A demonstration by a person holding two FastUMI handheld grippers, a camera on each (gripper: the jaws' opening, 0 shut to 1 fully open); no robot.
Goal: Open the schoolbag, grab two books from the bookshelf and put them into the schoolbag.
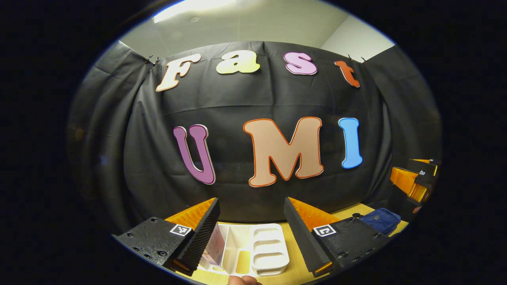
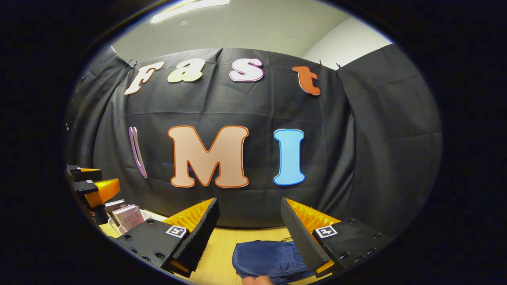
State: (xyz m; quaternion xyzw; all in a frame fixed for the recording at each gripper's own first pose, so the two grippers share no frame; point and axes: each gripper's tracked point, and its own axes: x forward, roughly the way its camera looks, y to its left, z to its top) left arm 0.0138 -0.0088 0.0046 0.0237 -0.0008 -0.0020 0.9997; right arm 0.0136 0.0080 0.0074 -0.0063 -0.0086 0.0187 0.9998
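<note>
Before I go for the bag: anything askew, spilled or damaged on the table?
Nothing stands out. The blue schoolbag lies flat on the wooden table, apparently still closed. The books stand leaning in the white bookshelf. Both the left gripper and right gripper are open and empty.

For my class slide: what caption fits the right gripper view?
Open right gripper above the schoolbag on the table, books at left.
</note>
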